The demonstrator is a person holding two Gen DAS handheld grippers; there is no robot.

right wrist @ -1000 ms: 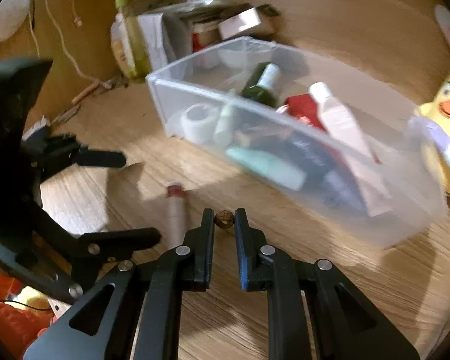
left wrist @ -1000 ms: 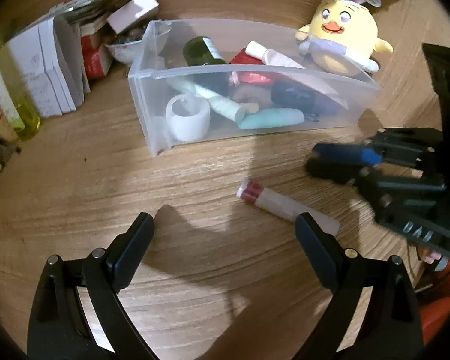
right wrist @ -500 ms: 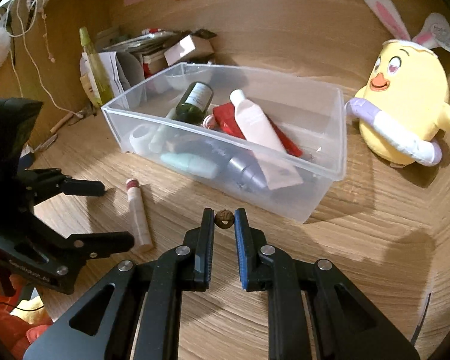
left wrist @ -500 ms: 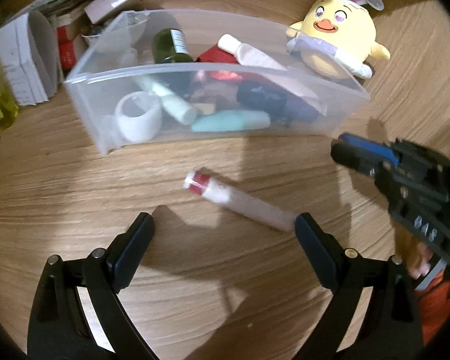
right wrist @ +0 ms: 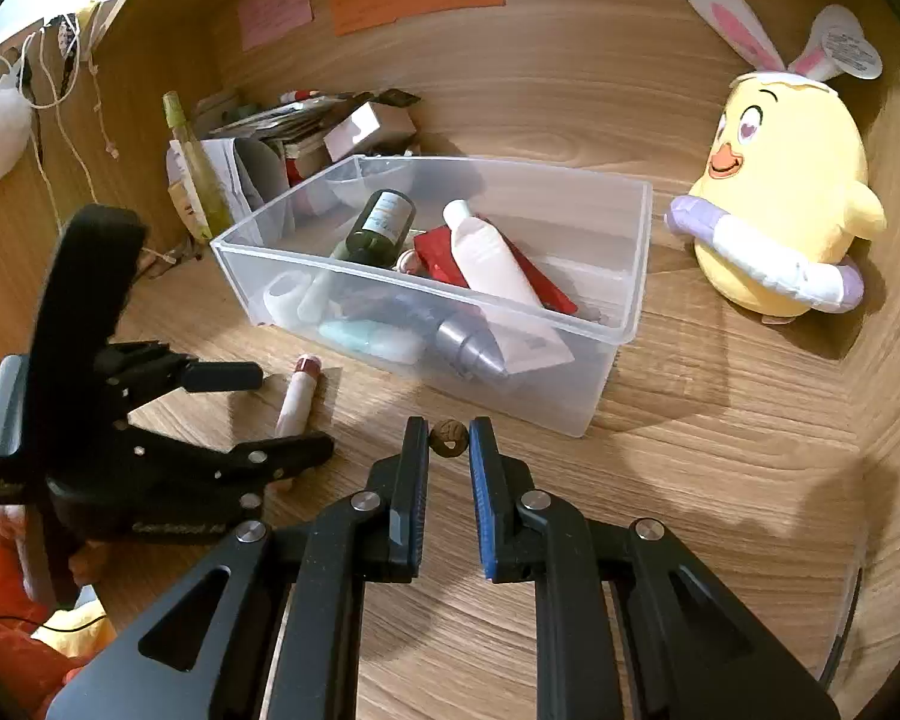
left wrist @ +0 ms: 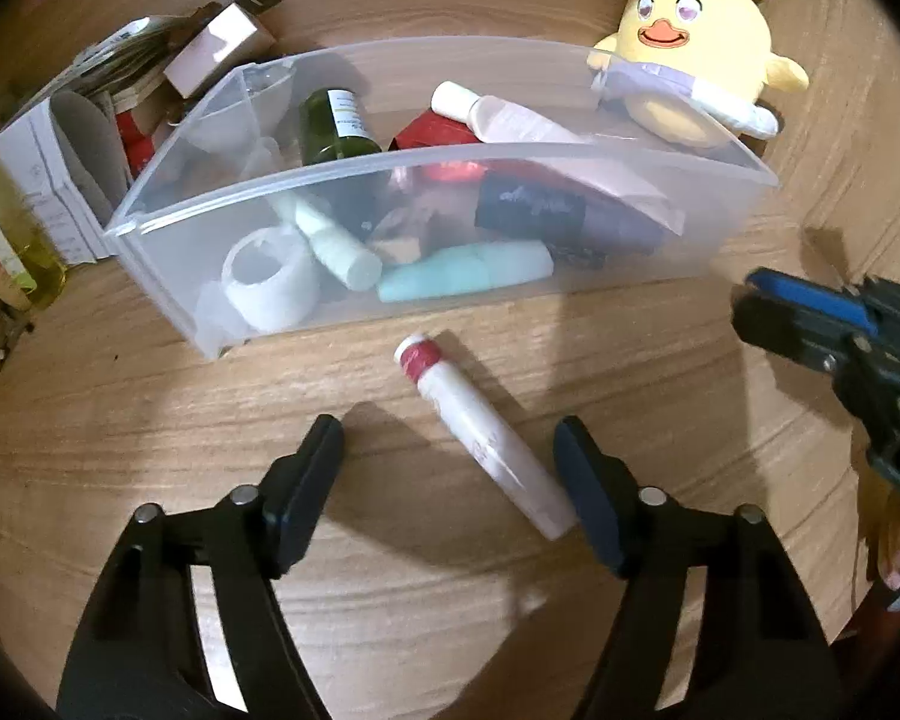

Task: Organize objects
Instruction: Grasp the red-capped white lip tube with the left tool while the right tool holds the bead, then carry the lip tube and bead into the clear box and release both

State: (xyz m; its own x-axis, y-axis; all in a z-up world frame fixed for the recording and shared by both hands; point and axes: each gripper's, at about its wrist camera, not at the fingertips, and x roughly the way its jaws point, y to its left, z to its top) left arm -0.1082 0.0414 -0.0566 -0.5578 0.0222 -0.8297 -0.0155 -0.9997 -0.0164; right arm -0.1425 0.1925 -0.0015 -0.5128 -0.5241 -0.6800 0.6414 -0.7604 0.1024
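The left tool [left wrist: 450, 450] hangs low over the tabletop [left wrist: 150, 420] with its jaws spread wide on either side of a white tube [left wrist: 486, 432] with a red cap, the one loose thing lying outside the bin [left wrist: 450, 174]. The tube lies flat and askew, cap end toward the bin and just short of its front wall, tail end close beside the right finger; the wide gap suits a grasp across the tube's body, and the tool looks placed for exactly that, though neither finger can be seen touching it yet. The clear bin sits just beyond, already holding a green bottle [left wrist: 336, 129], a pink tube [left wrist: 510, 120], a red box, a teal tube and a white roll, so it is presumably where the loose tube belongs. The right tool [right wrist: 450, 444] waits off to the side, jaws drawn narrow around a small brown bead-like object [right wrist: 448, 438] at the tips; whether they truly pinch it or it merely sits between them I cannot tell. Holding back there keeps it clear of the left tool's reach. A yellow plush chick [right wrist: 780, 198] stands behind the bin, apart from it, and boxes and papers crowd the far left corner.
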